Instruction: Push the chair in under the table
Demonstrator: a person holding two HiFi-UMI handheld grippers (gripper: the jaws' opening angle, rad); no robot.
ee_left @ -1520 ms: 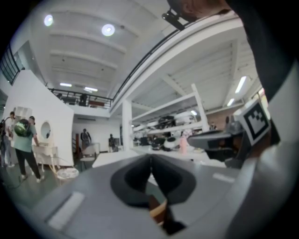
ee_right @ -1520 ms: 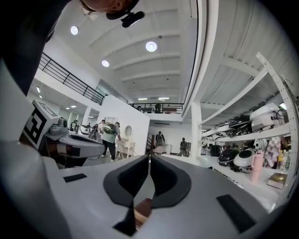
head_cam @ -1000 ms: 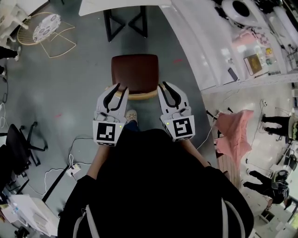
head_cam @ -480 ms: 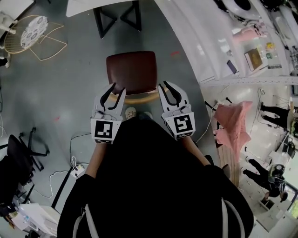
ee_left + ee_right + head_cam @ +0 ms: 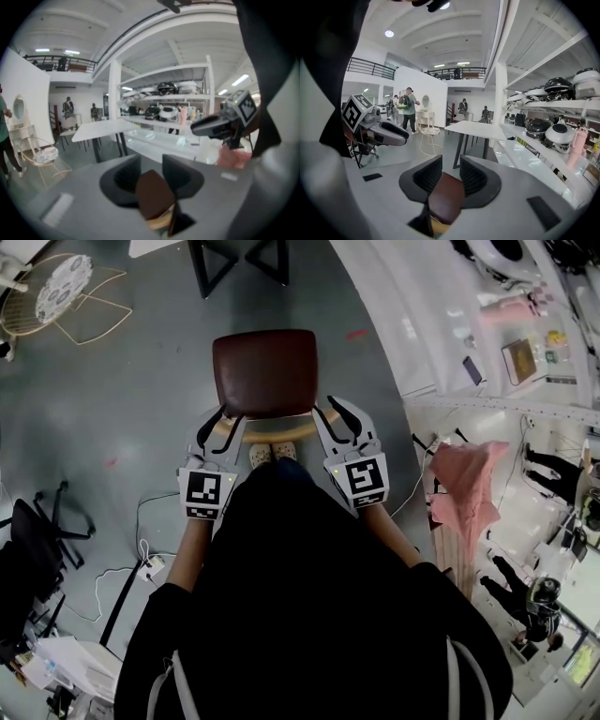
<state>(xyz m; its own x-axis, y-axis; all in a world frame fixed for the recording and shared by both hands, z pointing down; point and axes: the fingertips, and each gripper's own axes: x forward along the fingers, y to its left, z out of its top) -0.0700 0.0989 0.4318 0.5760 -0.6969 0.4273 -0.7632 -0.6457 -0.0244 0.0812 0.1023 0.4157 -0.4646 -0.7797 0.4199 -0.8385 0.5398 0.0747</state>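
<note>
Brown chair [image 5: 263, 371] wants one straight push: left gripper [image 5: 225, 424] and right gripper [image 5: 330, 414] (fingers opening, chair back between, not pinched) should press evenly.

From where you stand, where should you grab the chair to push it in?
Probably the curved wooden backrest, from behind. It is the thin bar nearest you, and the table lies straight ahead beyond the seat.

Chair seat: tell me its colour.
The chair seat is dark reddish brown. It shows best in the head view.
</note>
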